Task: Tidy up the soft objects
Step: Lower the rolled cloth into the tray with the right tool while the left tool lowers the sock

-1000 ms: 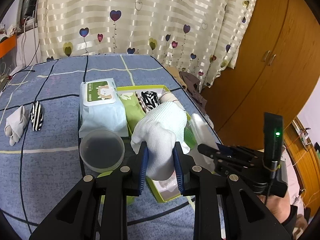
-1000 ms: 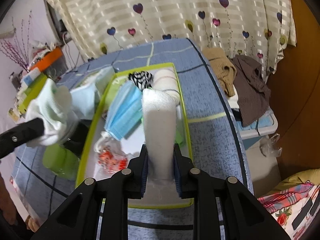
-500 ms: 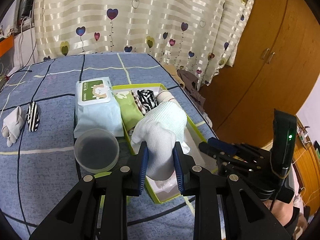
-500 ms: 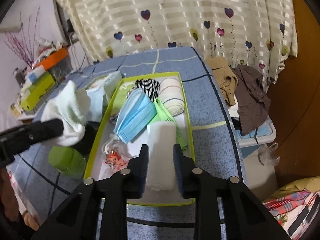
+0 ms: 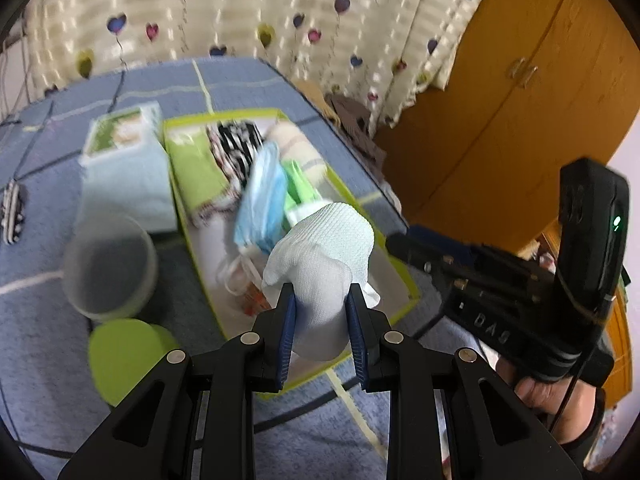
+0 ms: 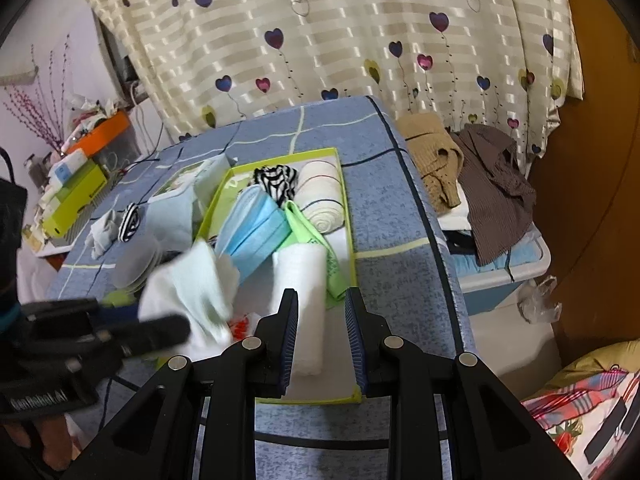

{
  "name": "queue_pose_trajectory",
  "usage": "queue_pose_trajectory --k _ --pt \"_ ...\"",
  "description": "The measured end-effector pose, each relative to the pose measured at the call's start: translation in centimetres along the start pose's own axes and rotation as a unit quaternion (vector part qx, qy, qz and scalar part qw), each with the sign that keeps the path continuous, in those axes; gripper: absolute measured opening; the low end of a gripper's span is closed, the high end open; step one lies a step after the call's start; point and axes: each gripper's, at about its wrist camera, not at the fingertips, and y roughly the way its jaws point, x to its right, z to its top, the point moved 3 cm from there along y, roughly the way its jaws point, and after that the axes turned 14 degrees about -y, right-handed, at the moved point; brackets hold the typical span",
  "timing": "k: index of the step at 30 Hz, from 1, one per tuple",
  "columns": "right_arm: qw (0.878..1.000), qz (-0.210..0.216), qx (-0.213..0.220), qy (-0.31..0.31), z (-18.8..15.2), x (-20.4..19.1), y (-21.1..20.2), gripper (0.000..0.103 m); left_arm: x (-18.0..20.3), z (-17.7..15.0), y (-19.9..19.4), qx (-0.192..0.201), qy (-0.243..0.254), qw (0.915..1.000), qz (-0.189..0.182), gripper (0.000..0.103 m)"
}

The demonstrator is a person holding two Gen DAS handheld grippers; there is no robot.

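My left gripper (image 5: 320, 312) is shut on a white sock (image 5: 324, 248) and holds it above the near end of the green-rimmed tray (image 5: 404, 280). The sock also shows in the right wrist view (image 6: 188, 284). My right gripper (image 6: 322, 320) is open and empty above the tray's near end (image 6: 312, 400); a white rolled cloth (image 6: 304, 292) lies in the tray below it. The tray also holds a blue face mask (image 6: 252, 232), a green cloth (image 6: 316, 240), a striped sock (image 6: 276, 178) and a beige roll (image 6: 322, 196).
A wipes pack (image 5: 124, 168), a clear round lid (image 5: 110, 264) and a green round lid (image 5: 124, 356) lie left of the tray. A striped sock (image 5: 14, 212) lies at far left. Clothes (image 6: 468, 168) lie on a bin beyond the table's right edge.
My right gripper let go of the white rolled cloth, which now lies in the tray, and pulled back. My left gripper moved the white sock over the tray.
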Motion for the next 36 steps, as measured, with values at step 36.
queue_pose_trajectory --k 36 --pt "1.000 0.010 0.014 -0.007 1.0 -0.9 -0.1 0.023 -0.1 -0.4 0.4 -0.003 0.025 0.9993 0.028 0.044"
